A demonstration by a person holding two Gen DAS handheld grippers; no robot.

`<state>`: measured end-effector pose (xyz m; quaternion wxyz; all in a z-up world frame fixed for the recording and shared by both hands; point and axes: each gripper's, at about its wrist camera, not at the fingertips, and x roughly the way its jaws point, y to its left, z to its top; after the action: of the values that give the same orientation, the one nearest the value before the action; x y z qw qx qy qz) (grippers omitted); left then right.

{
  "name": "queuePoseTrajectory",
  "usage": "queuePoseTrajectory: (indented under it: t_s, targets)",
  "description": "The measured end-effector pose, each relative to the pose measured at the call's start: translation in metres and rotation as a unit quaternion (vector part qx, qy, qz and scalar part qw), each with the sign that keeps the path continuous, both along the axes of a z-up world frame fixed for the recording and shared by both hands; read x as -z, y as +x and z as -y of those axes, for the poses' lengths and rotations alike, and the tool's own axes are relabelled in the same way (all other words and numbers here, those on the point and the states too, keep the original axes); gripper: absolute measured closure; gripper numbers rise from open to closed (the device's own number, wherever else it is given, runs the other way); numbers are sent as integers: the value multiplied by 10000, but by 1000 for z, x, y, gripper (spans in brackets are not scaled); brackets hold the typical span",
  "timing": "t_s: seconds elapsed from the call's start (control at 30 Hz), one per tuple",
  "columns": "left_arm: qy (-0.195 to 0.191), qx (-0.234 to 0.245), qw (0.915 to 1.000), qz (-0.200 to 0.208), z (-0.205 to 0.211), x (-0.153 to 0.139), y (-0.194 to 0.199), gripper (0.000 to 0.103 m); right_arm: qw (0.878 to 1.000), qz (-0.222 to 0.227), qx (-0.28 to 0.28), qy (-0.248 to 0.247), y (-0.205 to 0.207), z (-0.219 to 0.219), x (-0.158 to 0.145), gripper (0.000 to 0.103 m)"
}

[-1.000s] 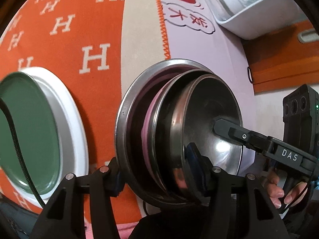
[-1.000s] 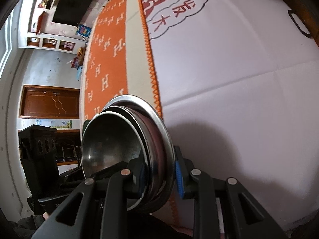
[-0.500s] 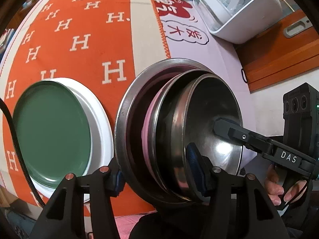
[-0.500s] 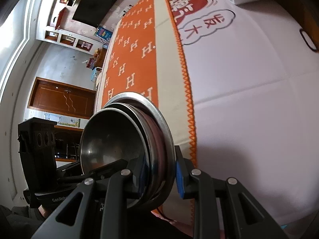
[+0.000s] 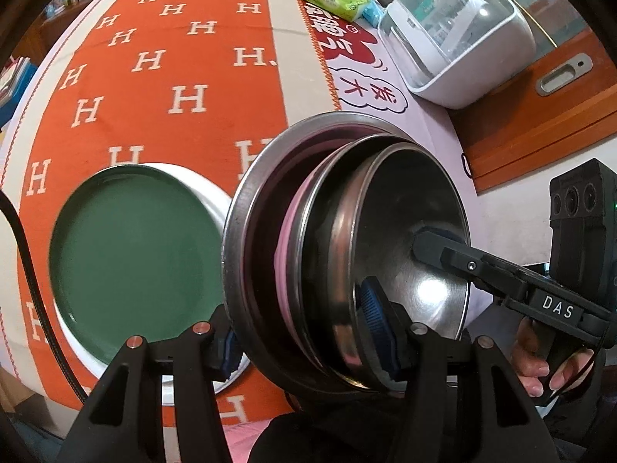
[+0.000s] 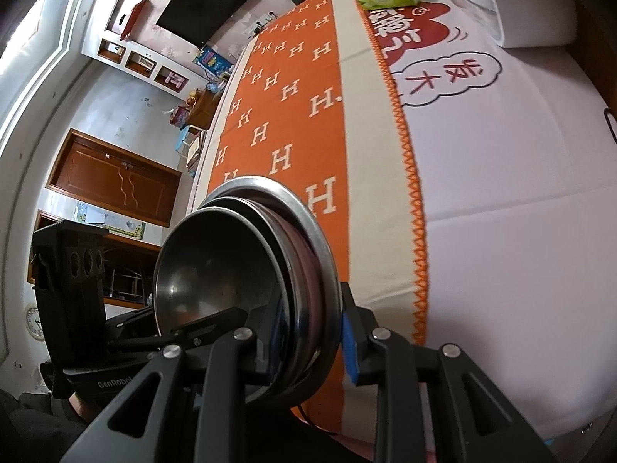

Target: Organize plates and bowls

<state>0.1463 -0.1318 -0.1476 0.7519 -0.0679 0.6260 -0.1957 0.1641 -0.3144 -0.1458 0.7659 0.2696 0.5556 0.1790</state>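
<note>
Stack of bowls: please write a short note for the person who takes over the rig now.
Left gripper: shut on the stack of bowls, at its rim.
Right gripper: shut on the same stack from the other side.
The stack, steel bowls nested with something pink between, is held tilted above the orange cloth.
The green plate lies on a white plate on the cloth.
Done: bowls nested, plates stacked.
Left: set the stack down, release.

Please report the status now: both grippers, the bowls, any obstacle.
Left gripper and right gripper both shut on bowl stack, held tilted above table. Green plate lies left. Nothing blocking.
</note>
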Motion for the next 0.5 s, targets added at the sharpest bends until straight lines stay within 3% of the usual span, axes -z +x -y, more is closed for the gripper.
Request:
queuePoseTrajectory:
  t_s: [0.5]
  targets:
    - [-41,184,9998,29,-85,-1,19,49,9994,-18,8,-348,15,-86,-8,76]
